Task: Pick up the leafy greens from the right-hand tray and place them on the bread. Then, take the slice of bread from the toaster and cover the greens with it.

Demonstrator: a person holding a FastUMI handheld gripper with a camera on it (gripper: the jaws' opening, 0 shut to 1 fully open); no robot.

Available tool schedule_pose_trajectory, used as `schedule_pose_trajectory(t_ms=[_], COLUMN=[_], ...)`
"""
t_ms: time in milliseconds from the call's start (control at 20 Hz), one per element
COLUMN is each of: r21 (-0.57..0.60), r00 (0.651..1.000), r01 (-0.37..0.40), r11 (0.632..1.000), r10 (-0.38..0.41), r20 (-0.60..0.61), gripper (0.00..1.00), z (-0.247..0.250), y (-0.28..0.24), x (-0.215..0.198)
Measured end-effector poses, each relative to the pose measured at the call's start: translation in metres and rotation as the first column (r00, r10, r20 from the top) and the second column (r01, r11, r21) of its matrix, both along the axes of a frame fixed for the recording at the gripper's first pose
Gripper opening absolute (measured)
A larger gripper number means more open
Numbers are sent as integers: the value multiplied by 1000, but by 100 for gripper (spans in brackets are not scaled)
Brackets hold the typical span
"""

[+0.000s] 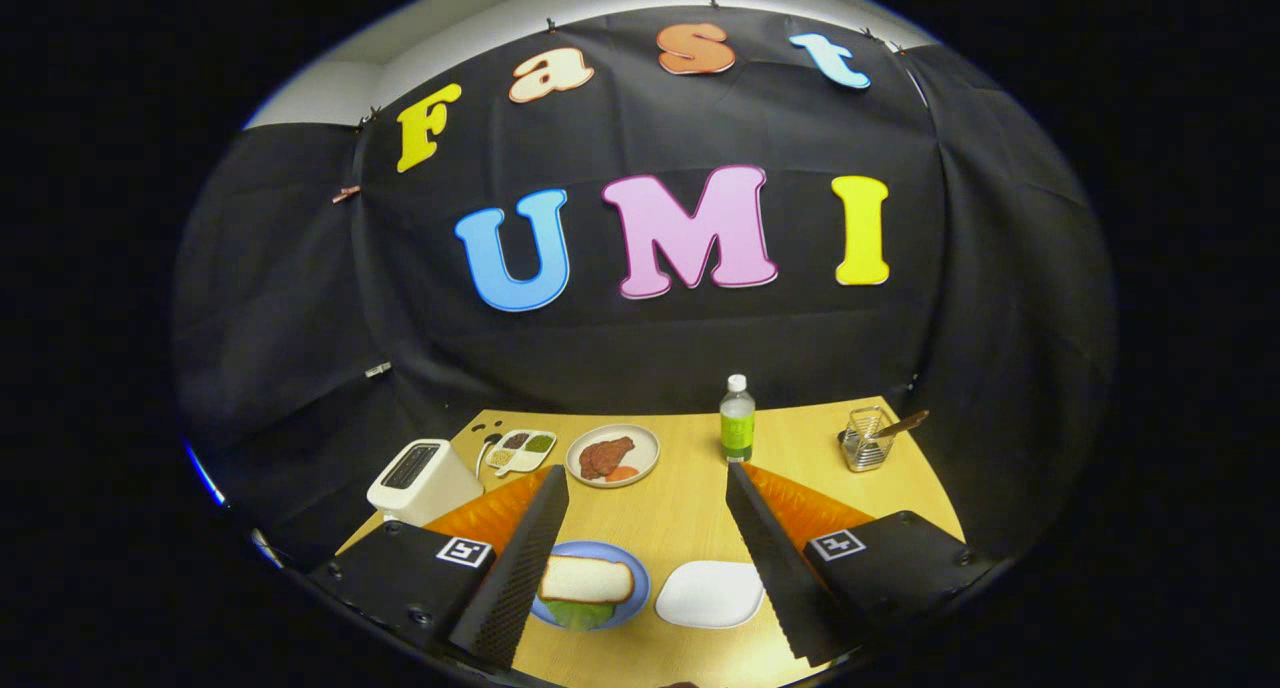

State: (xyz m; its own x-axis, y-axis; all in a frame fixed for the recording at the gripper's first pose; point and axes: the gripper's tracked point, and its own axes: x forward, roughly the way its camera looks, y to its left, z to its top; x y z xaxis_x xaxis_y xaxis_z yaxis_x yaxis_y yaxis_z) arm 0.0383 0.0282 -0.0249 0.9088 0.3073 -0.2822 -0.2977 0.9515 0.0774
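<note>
My gripper (648,480) is open and holds nothing, its two black fingers (520,568) spread wide above the wooden table (680,508). Between the fingers, close to the left one, a blue plate (636,580) carries a slice of bread (586,579) lying on top of leafy greens (580,615) that peek out beneath it. A bare white tray (710,594) lies just to the right of the plate. The white toaster (422,480) stands beyond the left finger at the table's left side; its slots look dark.
Beyond the fingers sit a white plate with meat and an orange slice (612,455), a divided dish of condiments (520,449), a green-labelled bottle (737,420) and a wire holder with a utensil (866,440) at the far right.
</note>
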Motion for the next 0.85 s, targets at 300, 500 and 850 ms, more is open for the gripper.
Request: schedule_pose_trajectory(t_ms=[300,500,850], r21=[11,-35,17], r00=[995,986,965], r01=[72,159,259], r11=[997,987,966], r10=[-73,-157,-259], r20=[65,56,31], gripper=[98,99,98], z=[27,12,0], y=[-33,-60,-61], x=[-37,-63,-75])
